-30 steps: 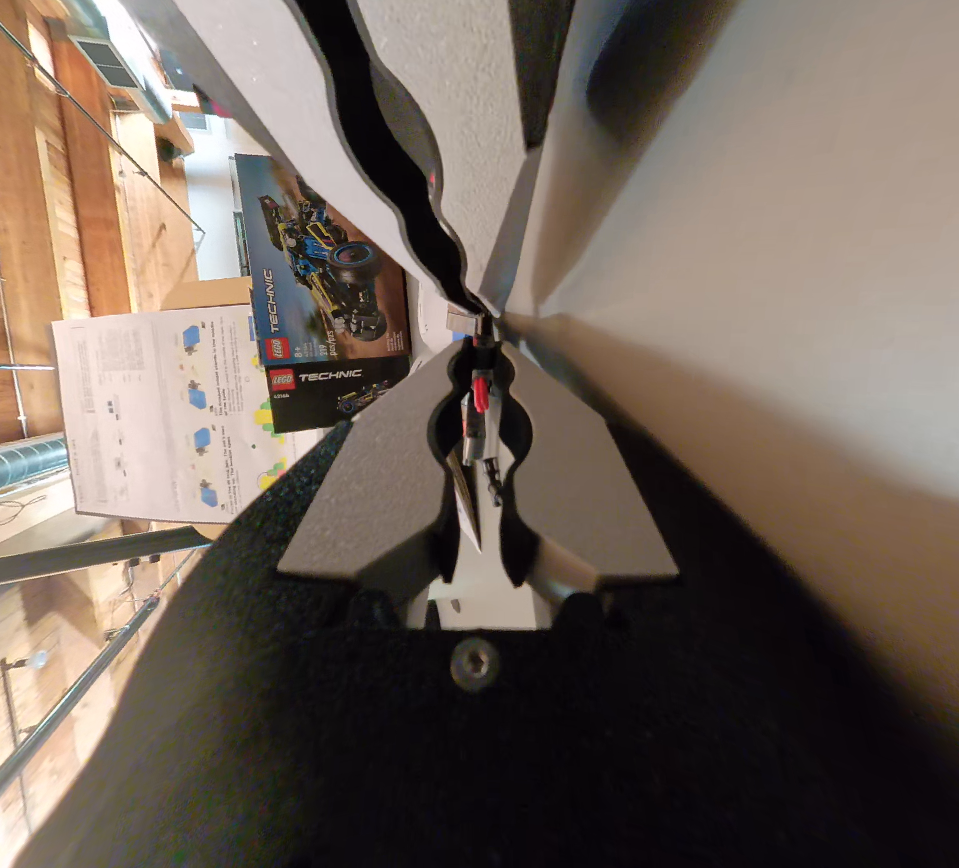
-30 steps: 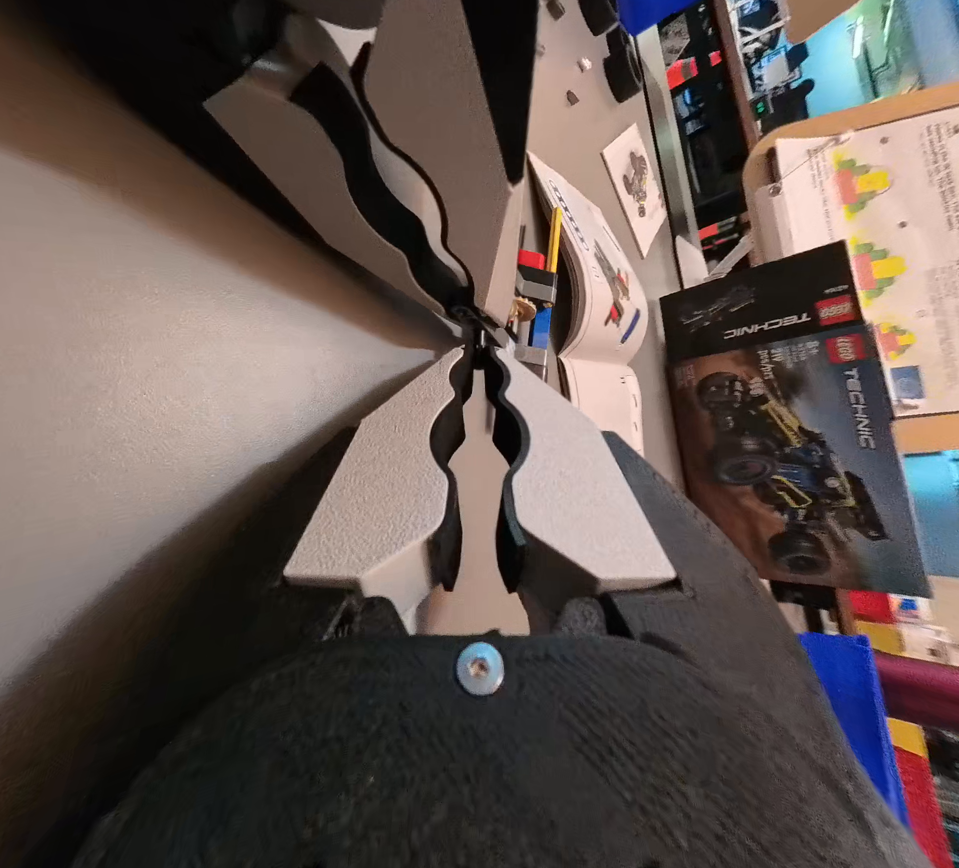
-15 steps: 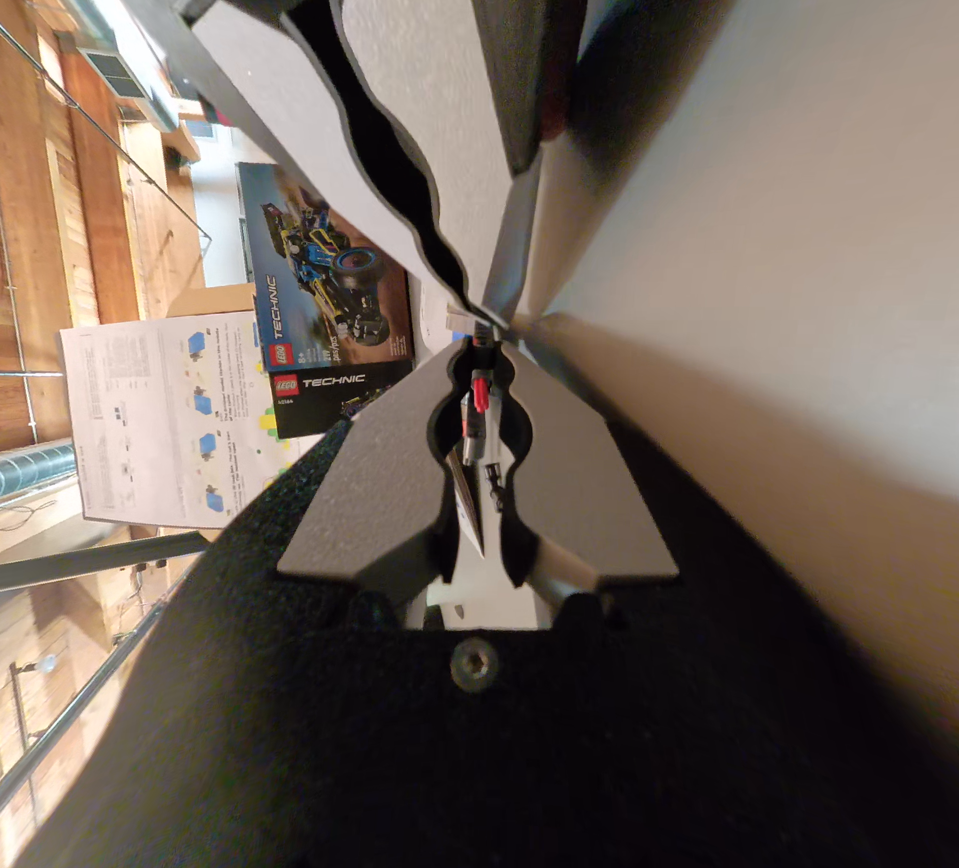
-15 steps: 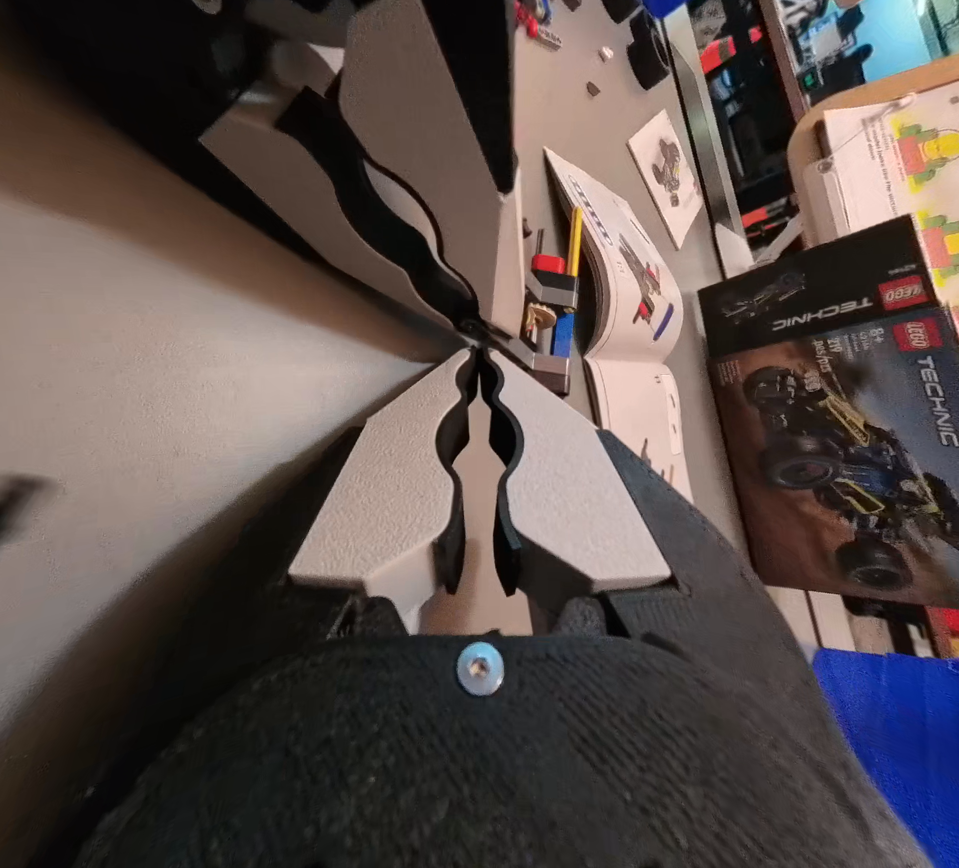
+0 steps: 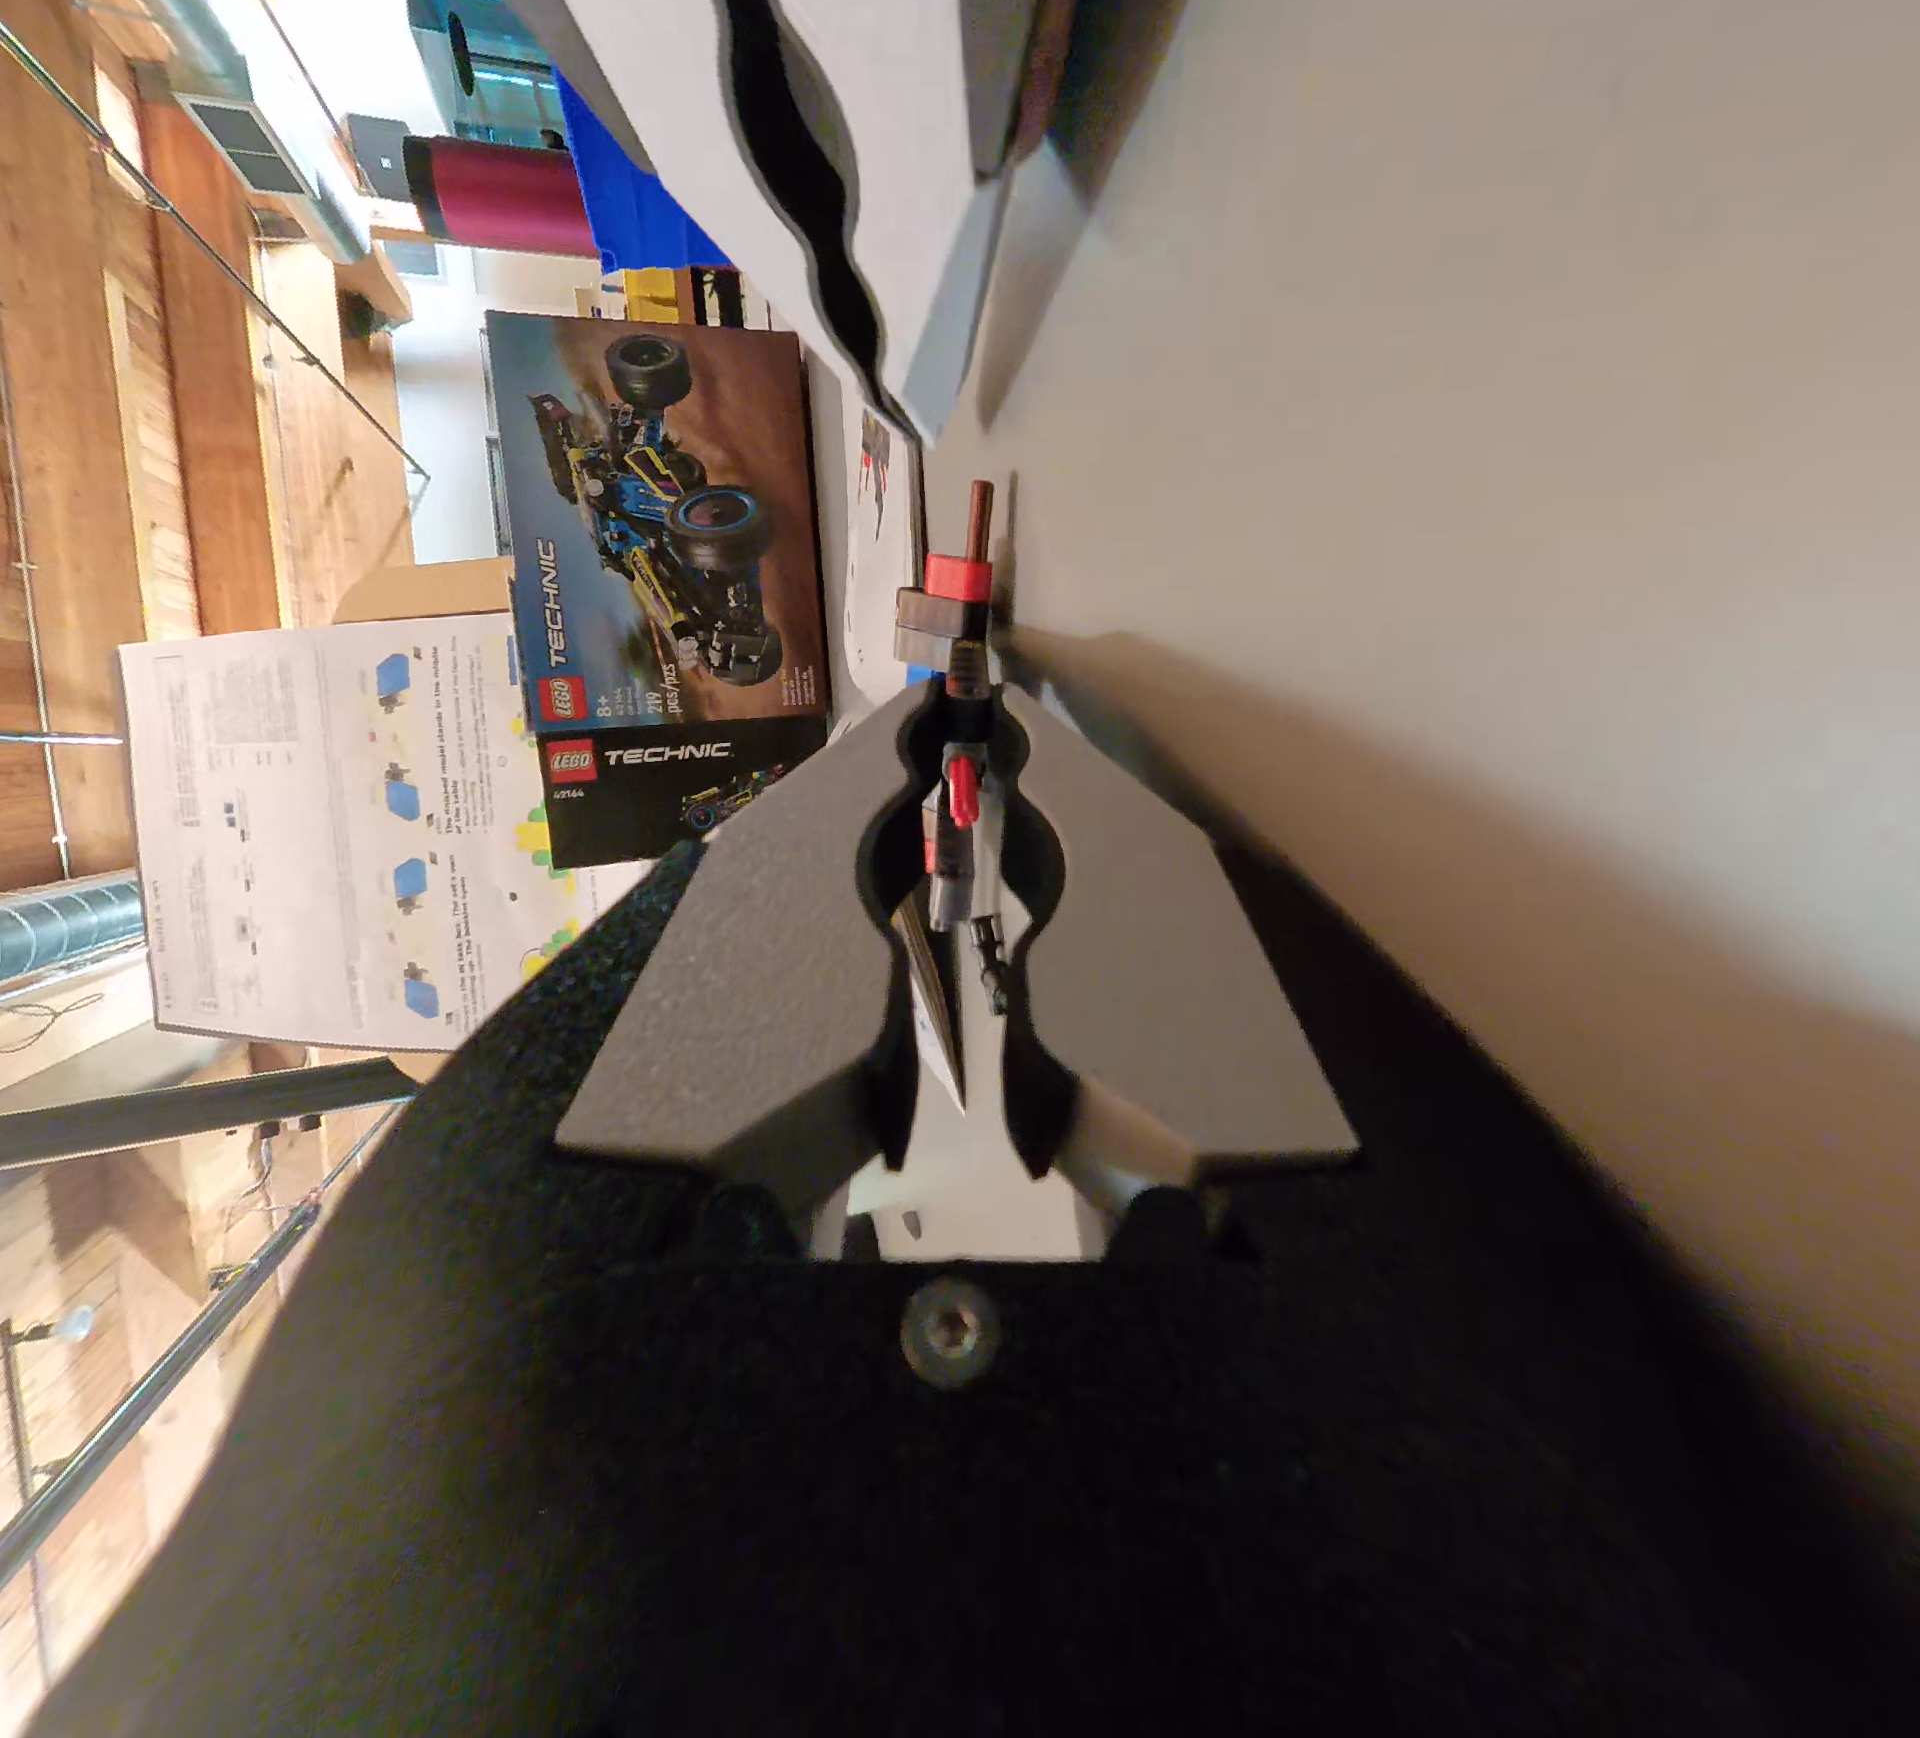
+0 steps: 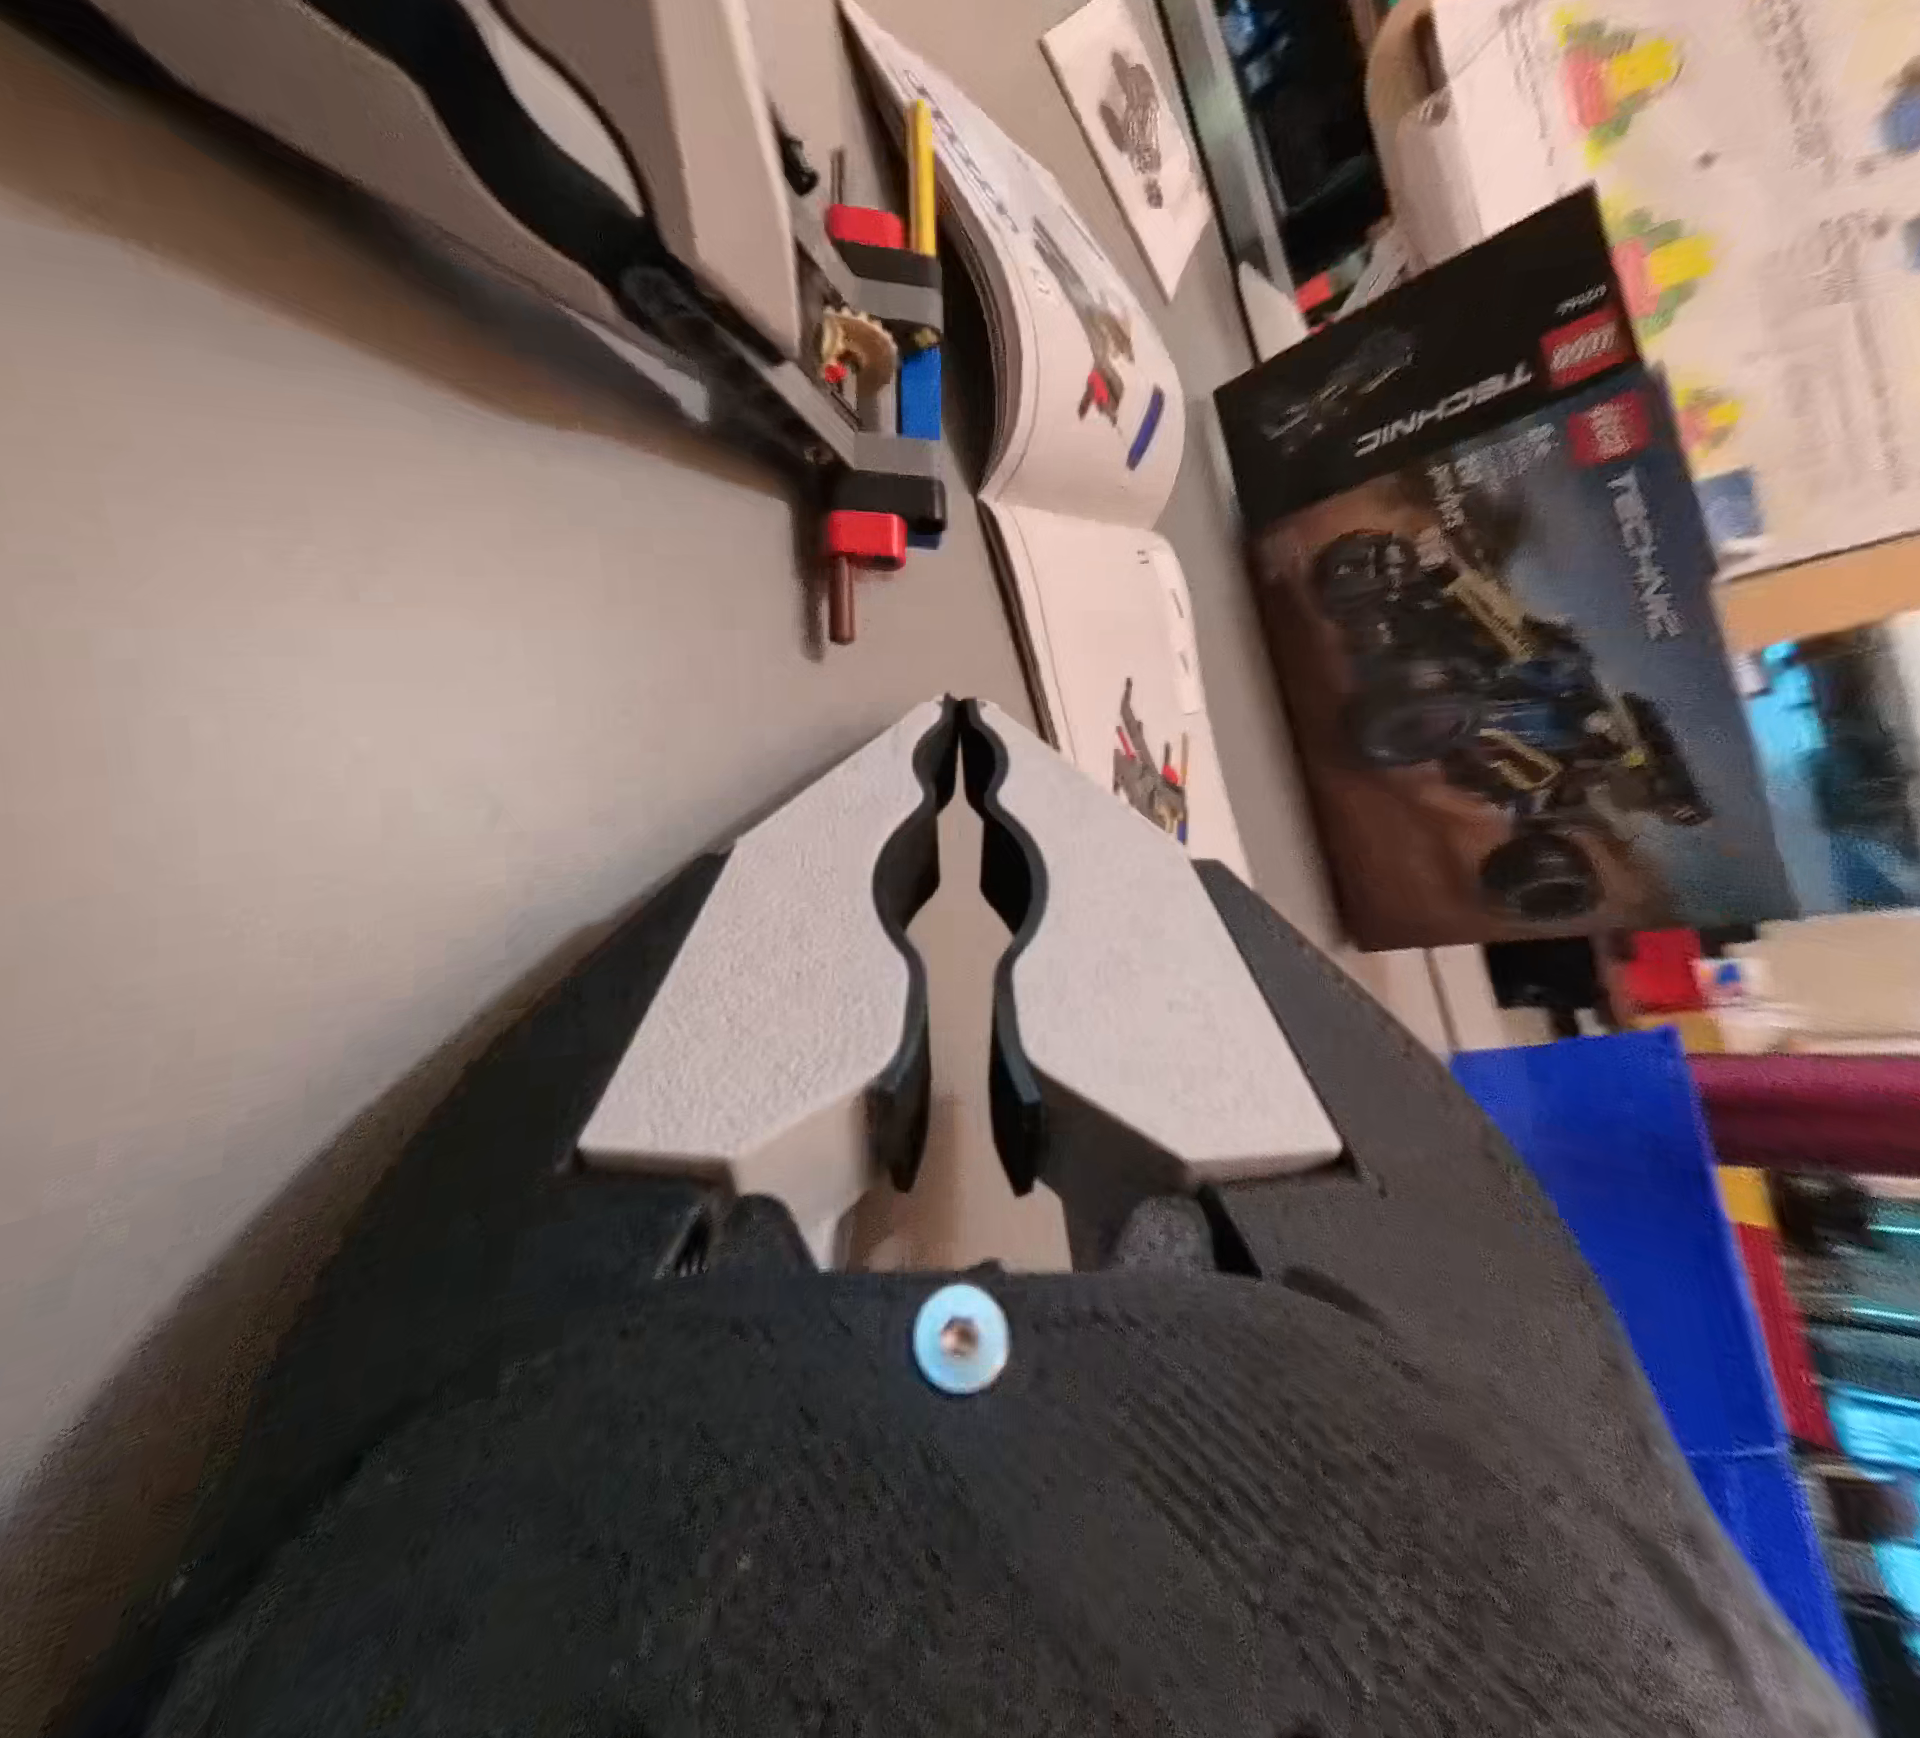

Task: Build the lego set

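**Assembly pinched in my left tongs, right tongs empty**

Assembly (image 5: 961, 753) sits in my left gripper (image 5: 964, 712): the fingers are pinched on its dark grey beam, which runs down between them toward the camera. Past the fingertips I see the rest of it, a grey block, a red piece and a brown axle poking out beyond, low over the grey table (image 5: 1507, 441). My right gripper (image 6: 956, 714) has its tips pressed together with nothing between them that I can see, and it hangs clear of the model, near it but apart. From that side the same build shows a tan gear, a blue piece, red bushes at both ends and a yellow rod along its far edge. Just beyond it lies the open instruction booklet (image 6: 1081, 400), with a small loose leaflet (image 6: 1132, 130) further along the table. Behind those stands the set's box (image 6: 1496, 608), and behind the box a printed sheet (image 6: 1704, 130) on a cardboard backing. A blue bin (image 6: 1621, 1273) is at the right edge of that view.
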Action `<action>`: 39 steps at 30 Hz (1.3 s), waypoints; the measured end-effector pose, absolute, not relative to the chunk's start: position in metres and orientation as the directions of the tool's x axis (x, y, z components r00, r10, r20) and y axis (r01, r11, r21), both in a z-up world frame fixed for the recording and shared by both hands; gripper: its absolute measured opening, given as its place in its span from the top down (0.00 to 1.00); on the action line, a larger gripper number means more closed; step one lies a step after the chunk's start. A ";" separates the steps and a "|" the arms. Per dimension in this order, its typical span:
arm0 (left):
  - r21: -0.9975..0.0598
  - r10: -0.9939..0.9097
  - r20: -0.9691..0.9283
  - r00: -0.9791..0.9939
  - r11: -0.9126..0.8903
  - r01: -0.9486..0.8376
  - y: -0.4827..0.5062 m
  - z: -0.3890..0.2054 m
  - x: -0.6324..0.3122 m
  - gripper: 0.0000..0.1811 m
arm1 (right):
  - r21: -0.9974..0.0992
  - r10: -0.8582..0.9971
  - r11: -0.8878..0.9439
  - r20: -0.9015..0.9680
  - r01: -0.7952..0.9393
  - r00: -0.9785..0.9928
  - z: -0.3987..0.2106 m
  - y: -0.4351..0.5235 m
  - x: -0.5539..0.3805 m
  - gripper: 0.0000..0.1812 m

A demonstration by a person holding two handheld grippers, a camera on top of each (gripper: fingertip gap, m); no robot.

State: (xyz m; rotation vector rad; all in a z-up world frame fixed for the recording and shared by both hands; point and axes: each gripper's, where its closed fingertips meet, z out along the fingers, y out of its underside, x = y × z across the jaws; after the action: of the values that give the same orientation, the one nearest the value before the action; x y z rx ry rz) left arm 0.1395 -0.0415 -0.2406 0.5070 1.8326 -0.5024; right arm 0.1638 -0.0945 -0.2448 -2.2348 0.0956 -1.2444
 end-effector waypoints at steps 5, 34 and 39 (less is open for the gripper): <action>-0.152 0.060 -0.942 -0.329 0.799 0.582 -0.042 -0.239 0.141 0.97 | -0.556 -0.300 -0.782 0.731 0.281 0.612 -0.241 -0.081 0.154 0.98; -0.139 0.106 -0.944 -0.311 0.729 0.670 -0.052 -0.241 0.135 0.97 | -0.347 -0.316 -0.937 0.892 0.042 0.322 -0.243 -0.147 0.152 1.00; -0.136 0.107 -0.947 -0.302 0.720 0.681 -0.054 -0.241 0.133 0.97 | -0.339 -0.309 -0.940 0.900 0.048 0.309 -0.242 -0.147 0.152 1.00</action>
State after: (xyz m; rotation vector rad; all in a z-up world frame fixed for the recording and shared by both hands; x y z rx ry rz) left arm 0.1329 -0.0536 -0.2406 0.6183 1.8149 -0.6443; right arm 0.1518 -0.1471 -0.2422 -2.2779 0.2353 -1.6699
